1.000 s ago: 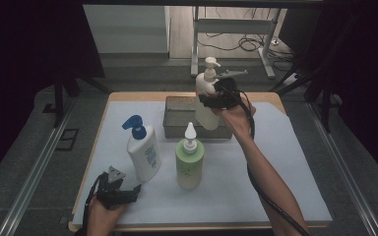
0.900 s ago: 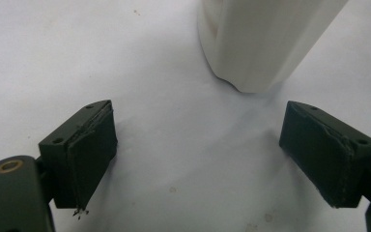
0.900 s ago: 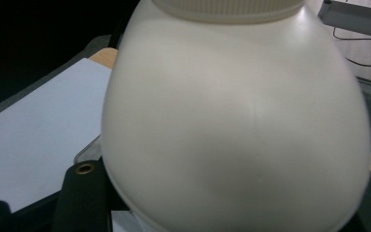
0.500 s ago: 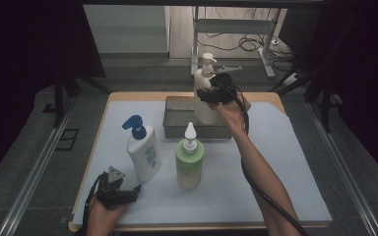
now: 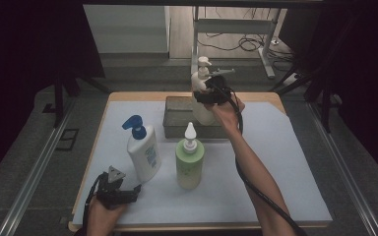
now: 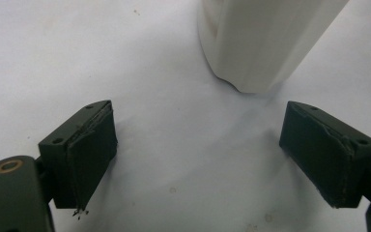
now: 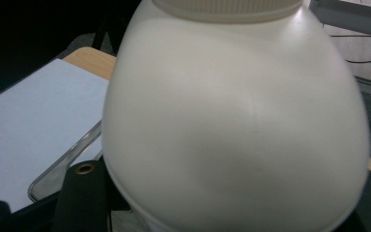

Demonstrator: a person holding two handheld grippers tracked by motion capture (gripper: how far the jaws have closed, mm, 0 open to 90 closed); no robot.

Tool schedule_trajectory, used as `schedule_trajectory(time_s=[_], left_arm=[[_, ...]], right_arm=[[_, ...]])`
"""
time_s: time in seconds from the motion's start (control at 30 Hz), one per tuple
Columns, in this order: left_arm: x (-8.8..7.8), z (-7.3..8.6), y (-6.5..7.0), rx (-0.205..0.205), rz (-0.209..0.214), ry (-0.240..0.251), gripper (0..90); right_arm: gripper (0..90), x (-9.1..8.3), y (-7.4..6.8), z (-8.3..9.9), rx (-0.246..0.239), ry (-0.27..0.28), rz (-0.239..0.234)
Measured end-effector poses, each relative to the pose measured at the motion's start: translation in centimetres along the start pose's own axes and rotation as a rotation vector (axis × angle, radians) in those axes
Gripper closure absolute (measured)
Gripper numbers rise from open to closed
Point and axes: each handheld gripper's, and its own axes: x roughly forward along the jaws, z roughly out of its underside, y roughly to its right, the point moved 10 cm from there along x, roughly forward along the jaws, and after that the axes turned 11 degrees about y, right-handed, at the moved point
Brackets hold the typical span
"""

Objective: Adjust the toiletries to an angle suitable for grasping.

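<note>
Now lowering the cream pump bottle [image 5: 203,101] toward the tray [image 5: 173,118]

My right gripper [image 5: 211,93] had its jaws clamped around the round belly of the bottle, which bulged between them in the right gripper view [image 7: 236,121]. Compared with a second earlier, it had drifted slightly across and down, so the bottle hung over the far part of the clear tray at the back of the counter [image 5: 295,187]; I judged the set-down to be close. My left gripper [image 5: 114,189] rested at the near corner, jaws wide apart with nothing between them, just short of the blue-pump lotion bottle [image 5: 143,152]. The green bottle [image 5: 190,162] stood beside it, untouched.
</note>
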Motion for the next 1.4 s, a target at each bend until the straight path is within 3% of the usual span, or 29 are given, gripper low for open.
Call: schedule_trajectory(time_s=[0.33,1.4], left_arm=[[0.0,0.0,0.0,-0.002,-0.002,0.000,12.8],[0.0,0.0,0.0,0.006,-0.003,-0.003,12.8]], right_arm=[[37.1,0.0,-0.2,1.5,0.019,-0.016,-0.015],[36.5,-0.2,-0.5,6.0,0.017,-0.076,-0.025]])
